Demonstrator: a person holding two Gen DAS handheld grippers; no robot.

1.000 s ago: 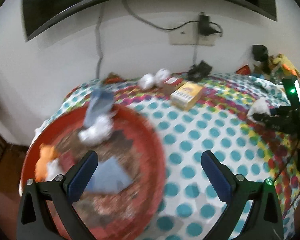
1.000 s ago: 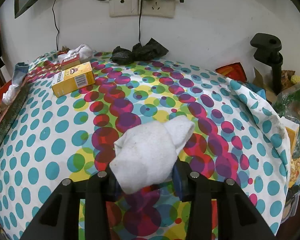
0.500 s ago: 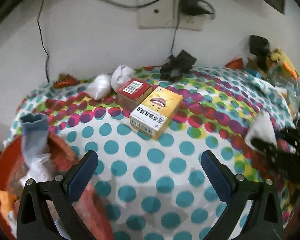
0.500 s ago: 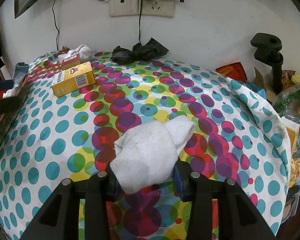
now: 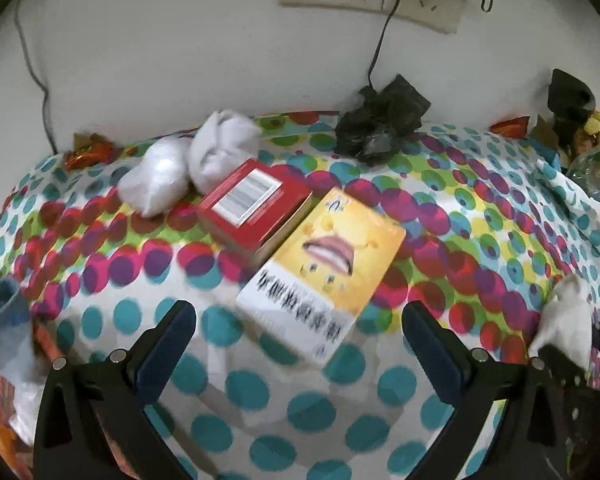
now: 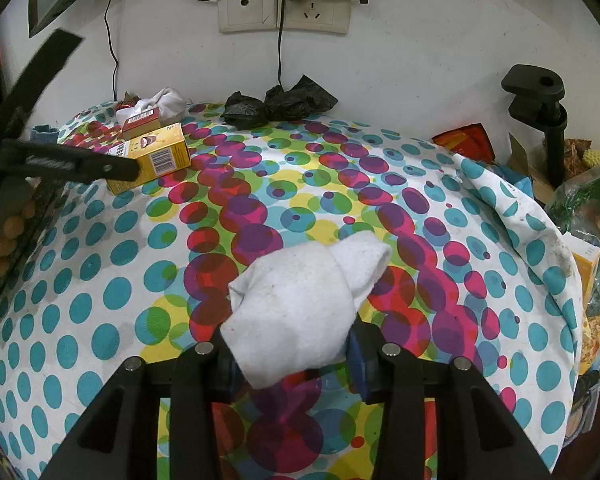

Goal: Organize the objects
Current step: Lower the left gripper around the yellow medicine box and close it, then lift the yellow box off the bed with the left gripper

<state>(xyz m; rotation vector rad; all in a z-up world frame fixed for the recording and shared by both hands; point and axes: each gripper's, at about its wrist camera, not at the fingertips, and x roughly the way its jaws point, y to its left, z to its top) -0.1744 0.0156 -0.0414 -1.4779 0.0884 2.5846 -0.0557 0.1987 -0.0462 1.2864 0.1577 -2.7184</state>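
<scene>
The rolled white sock [image 6: 300, 308] sits pinched between the blue pads of the right gripper [image 6: 292, 360], raised above the dotted, many-coloured tablecloth [image 6: 100, 320]. Left of and beyond that sock, toward the wall, lies the yellow cardboard box [image 5: 324, 272], flat on the cloth, with the red cardboard box [image 5: 256, 204] touching its far left edge. Just behind the red box lie 2 more white sock bundles [image 5: 192, 168]. A crumpled black plastic bag [image 5: 380, 124] rests against the wall, right of those bundles. The left gripper [image 5: 300, 340] hangs over the near end of the yellow box, jaws spread wide with nothing between them.
</scene>
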